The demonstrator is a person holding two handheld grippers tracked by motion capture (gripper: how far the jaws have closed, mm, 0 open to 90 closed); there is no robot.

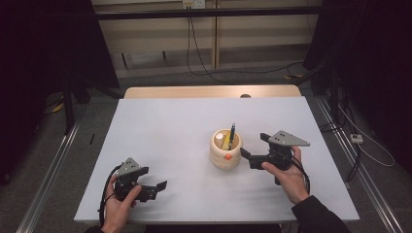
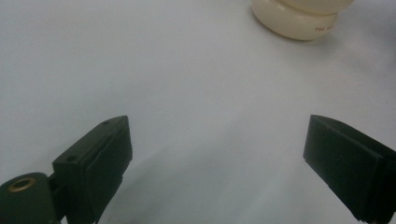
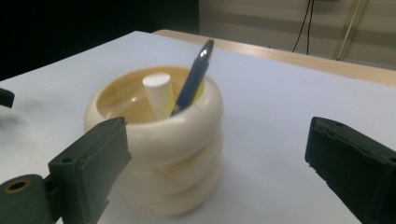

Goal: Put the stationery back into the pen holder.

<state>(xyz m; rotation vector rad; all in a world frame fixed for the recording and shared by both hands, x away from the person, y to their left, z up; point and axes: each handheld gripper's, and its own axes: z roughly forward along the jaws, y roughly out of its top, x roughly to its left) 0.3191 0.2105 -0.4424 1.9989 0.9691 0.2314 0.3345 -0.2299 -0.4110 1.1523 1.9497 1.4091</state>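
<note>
Standing just right of the middle of the white table [image 1: 160, 145]: one cream ribbed holder [image 1: 226, 149], upright, with a small orange mark low on its near side.

Contents: one blue pen [image 3: 194, 77], leaning against the rim with its tip up; one short white stick [image 3: 159, 95], tilted beside it. A patch of yellow shows behind the pen; what it is cannot be told.

Right gripper [image 1: 256, 148]: released, jaws spread wide, close beside the holder on its right and aimed at it, not touching.

Left gripper [image 1: 154, 188]: released, jaws apart, nothing between them, resting near the table's front left, well apart from the holder.

Risks, as judged:
- Tipping. The holder is tall for its base; a jaw brushing its side on the way in could push it over and spill both items.
- Poor grasp. The pen leans and is slim; closing off-centre may pinch the rim or the white stick as well.
- Dragging. Lifting the pen at a slant could catch the rim and carry the holder along, since the left gripper is too far off to steady it.
</note>
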